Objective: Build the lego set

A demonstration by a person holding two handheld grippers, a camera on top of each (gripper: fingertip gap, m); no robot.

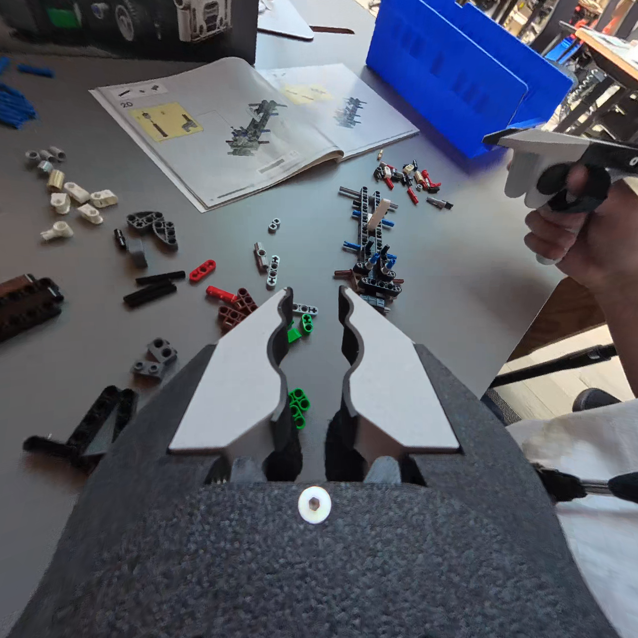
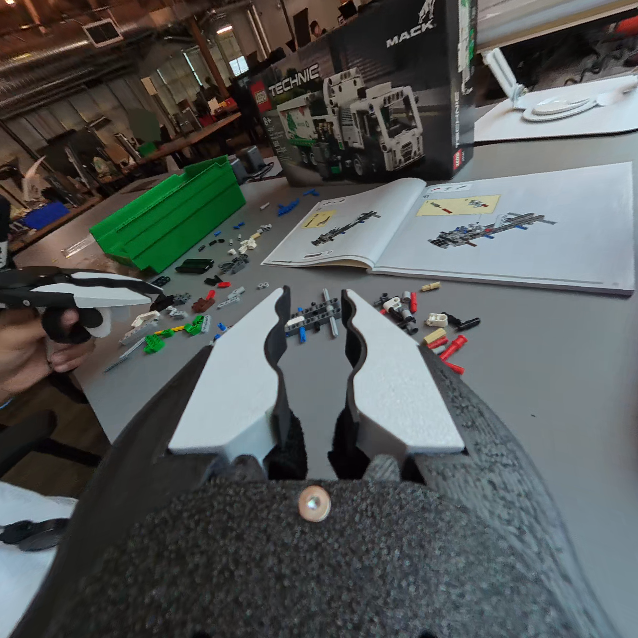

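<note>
The part-built dark chassis [image 1: 374, 248] lies on the grey table, with blue pins and a tan beam on it; it also shows in the right wrist view [image 2: 316, 319]. My left gripper [image 1: 315, 297] is open and empty, above loose green pieces [image 1: 306, 322], just left of the chassis' near end. My right gripper [image 2: 315, 297] is open and empty, hovering just before the chassis. The open instruction booklet [image 1: 241, 131] lies behind the parts. The right gripper also shows in the left wrist view [image 1: 493, 138], and the left one in the right wrist view [image 2: 152, 291].
Loose pieces lie all around: red pins [image 2: 448, 348], white connectors [image 1: 79, 200], black axles [image 1: 152, 286], dark red beams [image 1: 238, 310]. A blue bin [image 1: 459, 79] stands far right, a green bin [image 2: 172, 221] far left, the set's box [image 2: 362, 114] behind. The table edge [image 1: 538, 310] runs near my right hand. Left tips to right tips: about 25 cm.
</note>
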